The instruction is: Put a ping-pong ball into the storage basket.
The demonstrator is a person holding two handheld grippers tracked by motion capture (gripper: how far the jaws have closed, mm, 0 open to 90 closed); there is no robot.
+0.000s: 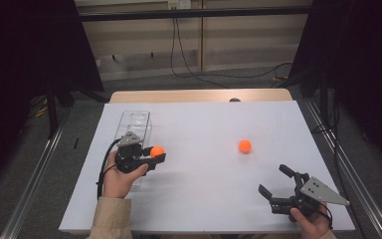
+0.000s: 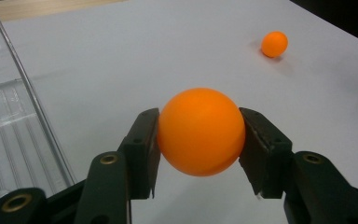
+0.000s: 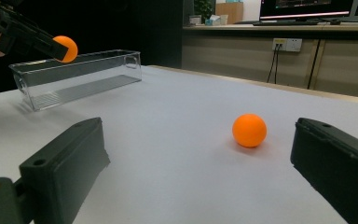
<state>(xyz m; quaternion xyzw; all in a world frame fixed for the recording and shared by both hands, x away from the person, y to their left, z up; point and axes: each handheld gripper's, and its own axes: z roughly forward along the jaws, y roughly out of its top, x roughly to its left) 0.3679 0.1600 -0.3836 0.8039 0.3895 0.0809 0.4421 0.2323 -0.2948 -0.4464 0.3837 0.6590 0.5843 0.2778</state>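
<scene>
1. no brand, label or readable writing shows on the balls, the bin, the grippers or the table; the monitor screens at the far right in the right gripper view are too small to read.
2. orange balls: two. the held ball [image 1: 157, 150] is clamped between the jaws of the left gripper [image 1: 155, 157]; the left gripper view shows both pads pressed against its sides [image 2: 200, 132], and it is lifted off the table.
3. the loose ball [image 1: 244, 146] lies on the white table [image 1: 204, 199], right of centre and well apart from the held one; it also shows in the far right of the left gripper view [image 2: 274, 44].
4. clear plastic bins: one. the bin [image 1: 134, 122] is long and narrow and sits at the left side of the table, running near to far; the held ball hovers just beside its near right edge, and in the right gripper view it hangs level with the rim.
5. grippers: two, each in a person's hand. the right gripper [image 1: 278, 181] rests at the near right of the table, jaws spread wide with nothing between them.
6. in the right gripper view the loose ball [image 3: 249, 130] lies farther off, beyond the gap between those open jaws.
7. a beige sleeve [image 1: 110, 216] covers the left forearm.
</scene>
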